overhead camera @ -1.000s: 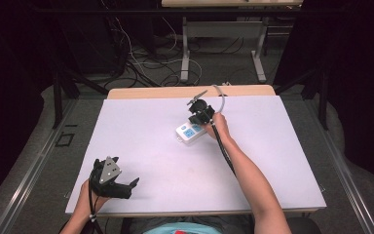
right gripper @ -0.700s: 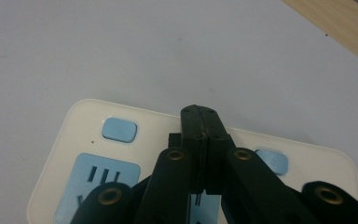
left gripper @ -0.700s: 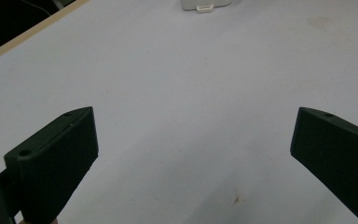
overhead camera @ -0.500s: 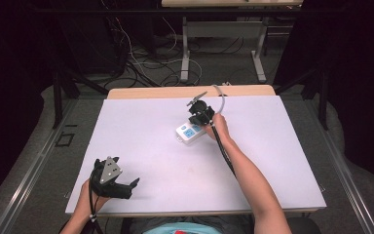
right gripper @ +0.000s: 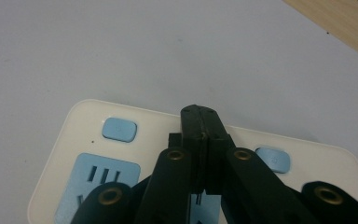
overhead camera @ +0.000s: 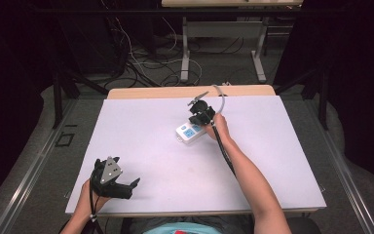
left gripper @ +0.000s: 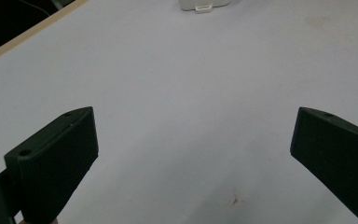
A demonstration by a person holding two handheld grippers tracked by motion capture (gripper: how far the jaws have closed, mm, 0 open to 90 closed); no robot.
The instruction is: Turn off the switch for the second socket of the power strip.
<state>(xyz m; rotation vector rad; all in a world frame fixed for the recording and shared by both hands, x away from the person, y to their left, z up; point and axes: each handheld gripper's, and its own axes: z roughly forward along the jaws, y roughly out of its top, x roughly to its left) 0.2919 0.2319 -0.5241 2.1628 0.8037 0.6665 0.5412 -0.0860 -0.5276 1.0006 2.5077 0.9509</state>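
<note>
Power strip (overhead camera: 190,132), white with blue sockets, is the landmark on the white table (overhead camera: 151,146); it lies a little beyond the middle of the top, toward the far wooden edge. One strip is there, and two grippers.

From the high view, the right gripper (overhead camera: 200,113) sits at the far end of the strip, just above it, held in the right hand (overhead camera: 219,124), and a grey cable (overhead camera: 220,97) curves from there toward the far edge. This view does not tell how the jaws stand. The right gripper view gives it: the right gripper (right gripper: 200,121) has its two jaws pressed together with nothing seen between them, and the tips are over the top face of the power strip (right gripper: 88,154), between two small blue buttons (right gripper: 119,129). Whether the tips touch the strip, I cannot tell. One blue socket panel (right gripper: 98,179) is seen beside the jaws, partly hidden by them; the near end of the strip is cut off by the frame.

The left gripper (overhead camera: 111,178) rests well apart from the strip, near the corner of the table closest to the person, in the left hand (overhead camera: 90,197). In the left gripper view its jaws stand wide apart over bare table, holding nothing, and only a small edge of the power strip (left gripper: 204,4) appears at the top, cut off.
</note>
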